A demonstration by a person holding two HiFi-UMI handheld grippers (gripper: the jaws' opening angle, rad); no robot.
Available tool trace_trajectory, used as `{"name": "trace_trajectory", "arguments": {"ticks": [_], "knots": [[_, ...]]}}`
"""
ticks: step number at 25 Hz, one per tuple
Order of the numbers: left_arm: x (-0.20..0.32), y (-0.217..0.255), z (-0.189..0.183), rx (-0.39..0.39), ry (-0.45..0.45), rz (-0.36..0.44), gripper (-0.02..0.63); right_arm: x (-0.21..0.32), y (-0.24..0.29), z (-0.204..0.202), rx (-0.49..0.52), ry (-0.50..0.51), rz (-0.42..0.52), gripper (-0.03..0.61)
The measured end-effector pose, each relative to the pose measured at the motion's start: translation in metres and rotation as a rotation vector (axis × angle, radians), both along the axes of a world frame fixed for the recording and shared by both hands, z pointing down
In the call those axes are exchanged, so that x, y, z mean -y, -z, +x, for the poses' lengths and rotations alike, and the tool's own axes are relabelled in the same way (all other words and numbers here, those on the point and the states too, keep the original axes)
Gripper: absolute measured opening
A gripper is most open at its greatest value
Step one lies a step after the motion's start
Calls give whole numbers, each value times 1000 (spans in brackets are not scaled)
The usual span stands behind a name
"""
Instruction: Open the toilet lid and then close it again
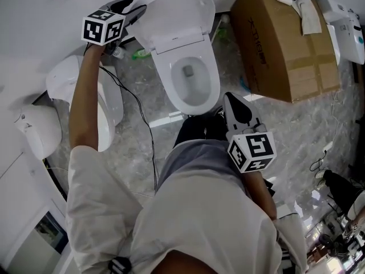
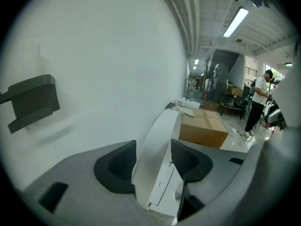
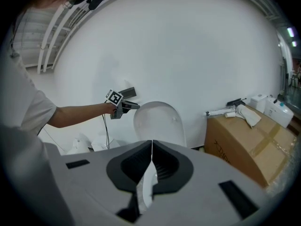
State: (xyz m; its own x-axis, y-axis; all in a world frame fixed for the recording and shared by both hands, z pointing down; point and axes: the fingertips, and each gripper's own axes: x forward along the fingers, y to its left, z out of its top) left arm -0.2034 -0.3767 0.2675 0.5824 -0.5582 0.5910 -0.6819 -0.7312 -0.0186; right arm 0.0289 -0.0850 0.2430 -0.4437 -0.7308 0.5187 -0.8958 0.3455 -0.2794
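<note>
Between parted jaws of the left gripper stands the toilet lid.

We see a big cardboard box standing on the grey marbled floor close to the white wall, with a crumpled white cloth lying on top of it. A thin black cable snakes across the floor. At the left lie white ceramic fixtures. A dark bracket sits on the wall. Far off, under a strip light, a person stands.
</note>
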Motion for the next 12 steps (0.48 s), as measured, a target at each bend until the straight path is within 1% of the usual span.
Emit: {"name": "trace_trajectory", "arguments": {"ticks": [8, 12], "knots": [[3, -8, 11, 10, -49, -40, 207, -5, -1, 5, -8, -17, -3, 11], [2, -9, 14, 48, -55, -34, 207, -11, -1, 9, -9, -30, 0, 11]]}}
